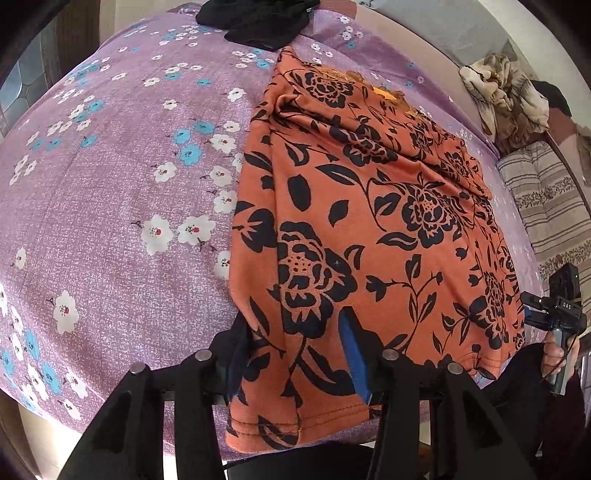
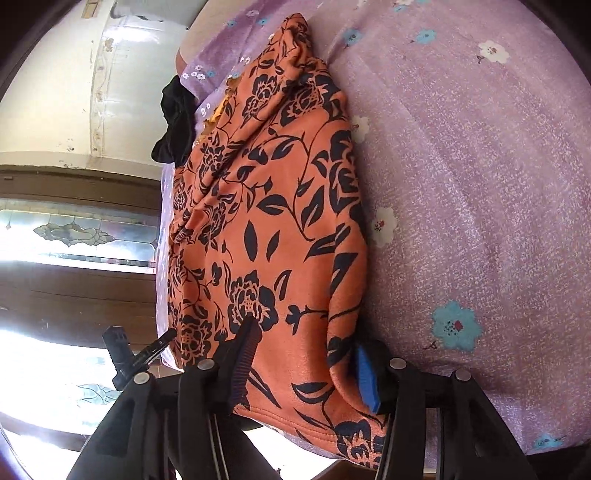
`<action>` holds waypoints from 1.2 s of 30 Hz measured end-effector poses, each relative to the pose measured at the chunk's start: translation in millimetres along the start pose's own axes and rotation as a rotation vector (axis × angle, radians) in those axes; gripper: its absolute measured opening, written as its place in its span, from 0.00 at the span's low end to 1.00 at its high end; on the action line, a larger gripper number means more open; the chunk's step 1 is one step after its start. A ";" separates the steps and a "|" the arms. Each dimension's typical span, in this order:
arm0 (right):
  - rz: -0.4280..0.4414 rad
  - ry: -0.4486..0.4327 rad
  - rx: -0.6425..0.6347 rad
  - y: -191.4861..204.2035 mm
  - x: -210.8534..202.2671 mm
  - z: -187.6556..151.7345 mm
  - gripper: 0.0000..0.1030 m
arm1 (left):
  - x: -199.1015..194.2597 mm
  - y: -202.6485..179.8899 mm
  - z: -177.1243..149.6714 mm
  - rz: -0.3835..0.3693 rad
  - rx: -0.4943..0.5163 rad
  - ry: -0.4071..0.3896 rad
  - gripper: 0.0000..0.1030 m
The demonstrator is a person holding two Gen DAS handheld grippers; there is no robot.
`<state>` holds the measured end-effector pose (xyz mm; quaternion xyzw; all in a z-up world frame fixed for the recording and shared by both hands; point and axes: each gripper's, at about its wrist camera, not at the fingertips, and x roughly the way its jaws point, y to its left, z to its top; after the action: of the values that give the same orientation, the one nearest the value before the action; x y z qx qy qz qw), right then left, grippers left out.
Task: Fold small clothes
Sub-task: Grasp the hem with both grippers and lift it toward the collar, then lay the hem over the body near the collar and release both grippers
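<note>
Purple flowered bedsheet [image 1: 110,206] under orange floral garment [image 1: 369,221]; left gripper [image 1: 295,354] and right gripper [image 2: 306,354] each straddle its 6 o'clock hem, grip unclear; black cloth [image 1: 255,18] at 12 o'clock

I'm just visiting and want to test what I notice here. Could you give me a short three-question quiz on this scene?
1. True or false: the orange floral garment lies on a lilac flowered bedsheet.
2. What lies at the far end of the garment? A) a dark cloth B) a pair of shoes C) a book
3. Which edge of the garment do the left tongs and right tongs straddle?

Key: 1 true; 2 A, the dark cloth; 3 the near hem, at both corners.
</note>
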<state>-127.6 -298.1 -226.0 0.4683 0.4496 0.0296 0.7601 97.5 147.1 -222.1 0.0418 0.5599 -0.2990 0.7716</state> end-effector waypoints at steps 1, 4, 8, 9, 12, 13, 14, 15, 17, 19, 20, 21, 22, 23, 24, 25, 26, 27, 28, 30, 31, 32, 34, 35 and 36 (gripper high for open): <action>-0.031 -0.006 -0.048 6.9 0.9 -1.9 0.54 | 0.1 -1.2 -0.2 0.008 0.010 -0.001 0.46; -0.148 -0.020 -0.194 25.0 6.3 -9.9 0.18 | -0.2 0.5 -0.5 0.013 0.013 -0.010 0.11; -0.148 -0.040 -0.237 36.1 9.1 -11.0 0.12 | -5.2 1.2 0.3 -0.012 -0.003 -0.016 0.09; -0.131 -0.052 -0.239 39.5 7.7 -9.7 0.11 | -9.0 -0.1 1.7 -0.024 -0.001 -0.021 0.09; -0.051 -0.105 -0.230 51.3 -1.5 -0.2 0.11 | -28.4 -3.8 14.1 -0.094 -0.011 -0.064 0.08; -0.018 -0.130 -0.230 56.8 -5.8 3.9 0.11 | -36.2 -4.7 21.3 -0.110 -0.016 -0.082 0.08; 0.014 -0.152 -0.232 62.4 -9.9 10.1 0.11 | -43.0 -5.6 29.5 -0.123 -0.020 -0.099 0.08; 0.047 -0.170 -0.230 68.1 -12.8 18.0 0.11 | -48.4 -6.4 39.3 -0.138 -0.026 -0.111 0.08; 0.105 -0.203 -0.217 78.9 -15.8 37.8 0.11 | -53.8 -9.7 62.4 -0.154 -0.035 -0.128 0.08; 0.145 -0.246 -0.200 86.3 -15.0 64.1 0.11 | -53.0 -15.1 90.4 -0.141 -0.029 -0.142 0.08; 0.158 -0.267 -0.186 88.7 -13.0 79.1 0.11 | -51.0 -16.7 105.4 -0.133 -0.022 -0.149 0.08; 0.167 -0.289 -0.173 89.7 -11.0 95.0 0.11 | -46.4 -18.5 121.5 -0.124 -0.018 -0.151 0.08; 0.175 -0.313 -0.155 90.2 -7.4 112.0 0.10 | -39.2 -19.6 138.6 -0.116 -0.019 -0.149 0.08; 0.186 -0.334 -0.131 88.7 -4.3 129.6 0.10 | -32.9 -19.6 155.8 -0.109 -0.022 -0.146 0.08; 0.198 -0.354 -0.098 85.0 0.1 148.7 0.10 | -24.0 -20.5 174.8 -0.100 -0.030 -0.144 0.08; 0.207 -0.375 -0.062 79.7 4.1 167.5 0.10 | -13.6 -21.3 194.0 -0.088 -0.040 -0.144 0.08; 0.207 -0.396 -0.028 73.8 9.0 185.3 0.10 | -2.8 -21.4 213.3 -0.076 -0.049 -0.147 0.08; 0.188 -0.414 0.002 67.1 15.3 202.6 0.10 | 9.4 -19.1 231.9 -0.059 -0.066 -0.149 0.08; 0.158 -0.418 0.038 56.5 17.5 219.7 0.11 | 24.5 -14.5 248.9 -0.044 -0.095 -0.145 0.09; 0.130 -0.413 0.132 33.5 33.4 248.5 0.15 | 59.6 4.3 272.1 0.010 -0.201 -0.117 0.12; 0.131 -0.419 0.170 20.8 40.3 258.9 0.23 | 78.4 18.2 276.0 0.038 -0.276 -0.096 0.13; 0.143 -0.426 0.204 7.8 45.9 267.3 0.32 | 95.7 30.9 276.5 0.038 -0.336 -0.075 0.14; 0.214 -0.465 0.281 -15.1 52.0 272.8 0.61 | 109.7 46.6 269.7 0.002 -0.404 -0.114 0.16; 0.256 -0.499 0.314 -23.3 49.6 272.4 0.61 | 105.5 49.1 264.0 -0.017 -0.423 -0.164 0.16; 0.264 -0.525 0.329 -25.6 46.9 270.8 0.62 | 99.5 49.0 258.9 -0.030 -0.431 -0.199 0.16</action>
<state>83.2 -476.1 -233.1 0.6305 0.1726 -0.0668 0.7538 359.0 42.5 -228.2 -0.1621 0.5324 -0.1867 0.8096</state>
